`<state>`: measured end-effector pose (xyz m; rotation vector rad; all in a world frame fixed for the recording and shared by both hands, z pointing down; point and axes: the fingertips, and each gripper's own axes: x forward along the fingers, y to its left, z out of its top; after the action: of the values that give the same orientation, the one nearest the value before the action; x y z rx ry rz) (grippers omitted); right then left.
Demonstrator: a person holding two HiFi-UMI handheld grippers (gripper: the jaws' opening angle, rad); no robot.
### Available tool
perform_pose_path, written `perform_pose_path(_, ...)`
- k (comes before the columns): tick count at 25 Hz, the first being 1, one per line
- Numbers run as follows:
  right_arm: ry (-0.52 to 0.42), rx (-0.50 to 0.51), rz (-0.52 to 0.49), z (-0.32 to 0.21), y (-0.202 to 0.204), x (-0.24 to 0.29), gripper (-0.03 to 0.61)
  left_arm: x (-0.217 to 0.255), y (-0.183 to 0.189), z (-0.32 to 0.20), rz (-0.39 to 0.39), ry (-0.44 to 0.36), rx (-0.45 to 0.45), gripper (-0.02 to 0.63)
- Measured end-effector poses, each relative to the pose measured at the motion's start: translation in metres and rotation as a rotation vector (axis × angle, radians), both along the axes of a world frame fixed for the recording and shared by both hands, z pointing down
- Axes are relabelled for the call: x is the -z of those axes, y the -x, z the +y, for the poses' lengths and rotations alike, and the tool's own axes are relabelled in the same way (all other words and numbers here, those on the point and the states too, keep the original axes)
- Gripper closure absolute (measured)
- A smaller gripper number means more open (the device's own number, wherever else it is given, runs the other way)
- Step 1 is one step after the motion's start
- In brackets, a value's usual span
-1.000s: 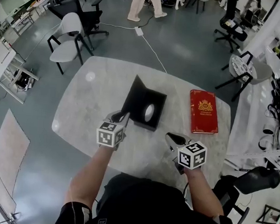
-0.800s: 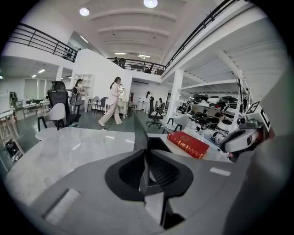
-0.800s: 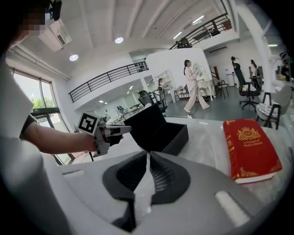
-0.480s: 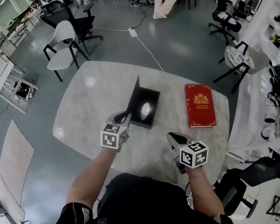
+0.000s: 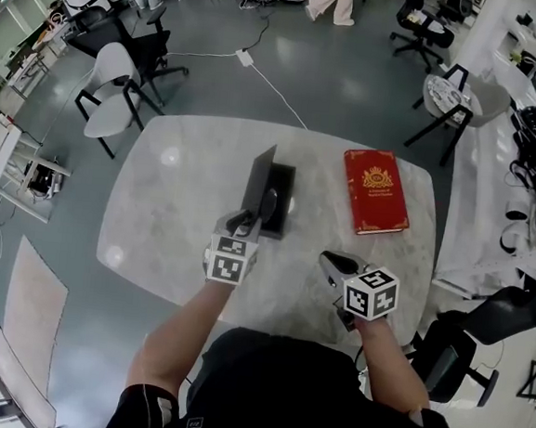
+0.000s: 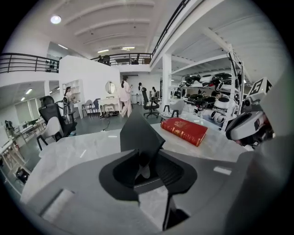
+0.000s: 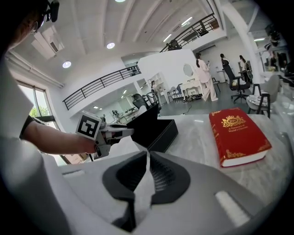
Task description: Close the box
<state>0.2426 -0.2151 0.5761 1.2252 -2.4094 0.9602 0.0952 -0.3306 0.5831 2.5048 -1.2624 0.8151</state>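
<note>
I am opening my left gripper (image 5: pixel 241 222) around the box lid (image 5: pixel 260 175) (it is standing tilted up); my right gripper (image 5: pixel 330 260) is resting closed, empty.

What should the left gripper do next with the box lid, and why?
Probably nudge the lid over and down onto the box: the lid stands almost upright, and the left gripper has its jaws opening with the lid's edge between them.

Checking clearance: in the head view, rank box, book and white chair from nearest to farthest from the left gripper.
1. Box, just ahead; lid between opening fingers of left gripper.
2. Book, ahead-right on table.
3. Chair, far left, beyond the table.
</note>
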Motion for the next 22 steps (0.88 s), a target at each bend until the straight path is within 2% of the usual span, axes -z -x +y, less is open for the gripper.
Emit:
perform_pose_path(7,0.008,-0.004,-0.008,0.006,-0.010,-0.003,0.566,-0.016,-0.020,0.004,-0.092,0.000,-0.054,0.466)
perform_pose_path(15,0.015,-0.009,-0.012,0.012,-0.023,-0.007,0.566,-0.040,-0.034,0.008,-0.192,0.049,-0.119,0.414)
perform_pose_path(22,0.017,0.000,-0.015,0.012,-0.027,-0.009,0.567,-0.053,-0.041,0.007,-0.286,0.061,-0.194,0.379)
